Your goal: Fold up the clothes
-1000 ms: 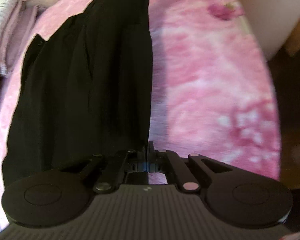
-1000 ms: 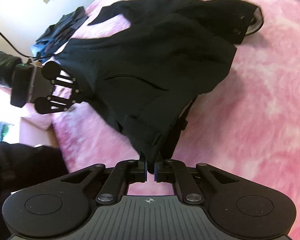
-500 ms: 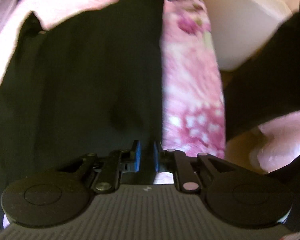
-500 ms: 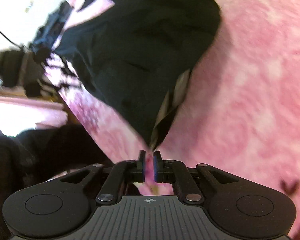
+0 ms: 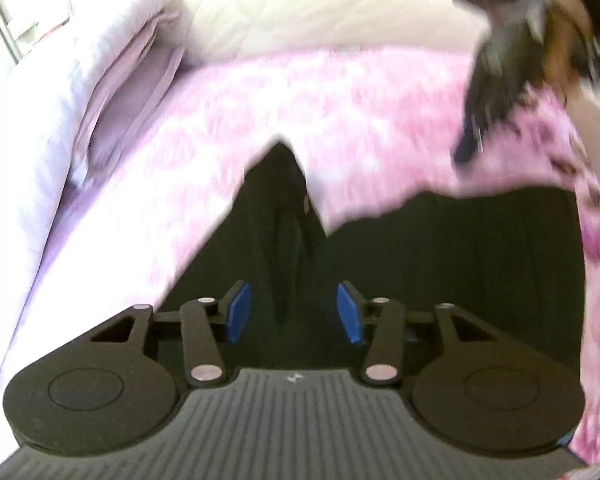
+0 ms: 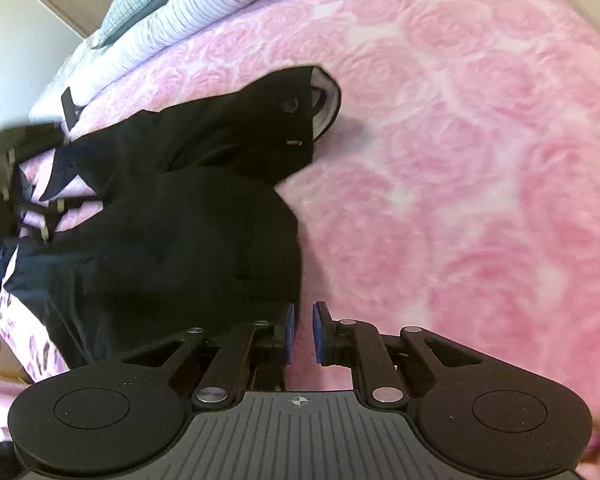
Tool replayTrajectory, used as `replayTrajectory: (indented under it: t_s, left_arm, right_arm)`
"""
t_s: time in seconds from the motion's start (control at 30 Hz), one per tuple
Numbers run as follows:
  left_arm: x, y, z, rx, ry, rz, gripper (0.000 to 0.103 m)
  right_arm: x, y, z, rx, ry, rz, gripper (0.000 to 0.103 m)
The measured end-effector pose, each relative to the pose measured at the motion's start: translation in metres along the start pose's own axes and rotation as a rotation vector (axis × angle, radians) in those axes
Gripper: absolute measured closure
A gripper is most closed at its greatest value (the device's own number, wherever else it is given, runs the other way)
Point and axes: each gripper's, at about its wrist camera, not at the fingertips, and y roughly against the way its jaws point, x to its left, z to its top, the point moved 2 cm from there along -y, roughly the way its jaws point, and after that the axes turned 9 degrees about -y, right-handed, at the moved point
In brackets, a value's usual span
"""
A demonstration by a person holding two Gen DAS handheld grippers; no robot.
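No legible writing shows on the black garment (image 6: 188,232) or pink blanket (image 6: 460,160).

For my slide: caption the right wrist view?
Right gripper opening beside black trousers on a pink rose-patterned blanket.

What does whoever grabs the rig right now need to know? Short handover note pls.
Left gripper: jaws opening, pads clear of the cloth below.
Right gripper: jaws opening, nothing between them, just off the garment's edge.
Black garment: released, lying in a rough fold on the pink bedspread, waistband end sticking out at an angle.
Done: one fold laid down.
Left: likely straighten the waistband end, then fold again.
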Motion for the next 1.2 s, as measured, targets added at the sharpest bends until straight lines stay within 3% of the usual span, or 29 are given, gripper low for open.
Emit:
replayTrajectory:
  t_s: [0.13,0.3,0.4,0.43,0.47,0.5,0.67,0.73,0.8,0.9,1.0,1.13,1.2]
  left_arm:
    - [0.006,-0.043,0.032,0.02,-0.028,0.0,0.056]
    - [0.001,-0.09,0.056,0.09,-0.05,-0.009,0.052]
    - [-0.005,-0.114,0.07,0.139,-0.095,-0.018,0.052]
    - [-0.005,-0.119,0.074,0.148,-0.105,-0.018,0.052]
    - [-0.004,-0.123,0.078,0.154,-0.115,-0.018,0.051]
    - [-0.003,-0.127,0.082,0.162,-0.124,-0.019,0.049]
    - [-0.003,-0.156,0.085,0.252,-0.228,-0.008,0.051]
    - [-0.001,-0.163,0.083,0.287,-0.251,-0.007,0.061]
    - [0.006,-0.166,0.081,0.303,-0.239,-0.02,0.089]
    - [0.026,-0.15,0.081,0.257,-0.163,-0.031,0.096]
    - [0.051,-0.122,0.075,0.192,-0.065,-0.058,0.096]
    - [0.07,-0.09,0.064,0.137,-0.02,-0.098,0.096]
    - [0.074,-0.079,0.061,0.119,-0.017,-0.106,0.097]
  right_arm:
    - [-0.021,-0.011,0.002,-0.026,-0.059,0.045,0.089]
    - [-0.042,-0.02,-0.001,0.011,-0.154,0.133,0.09]
    - [-0.05,-0.014,-0.004,-0.031,-0.176,0.126,0.085]
    - [-0.053,-0.01,-0.005,-0.05,-0.187,0.143,0.073]
    - [-0.058,-0.007,-0.005,-0.055,-0.205,0.16,0.026]
    - [-0.062,-0.007,-0.005,-0.049,-0.227,0.176,0.0]
    - [-0.063,-0.017,-0.005,-0.018,-0.24,0.235,0.0]
    - [-0.056,-0.027,-0.002,-0.008,-0.212,0.264,0.0]
    - [-0.052,-0.04,0.002,0.0,-0.218,0.292,0.0]
    - [-0.05,-0.058,0.008,0.015,-0.277,0.336,0.0]
    - [-0.042,-0.065,0.011,0.025,-0.333,0.455,0.0]
    - [-0.009,-0.059,0.013,0.065,-0.173,0.619,0.0]
    - [-0.016,-0.056,0.021,0.026,-0.165,0.639,0.0]
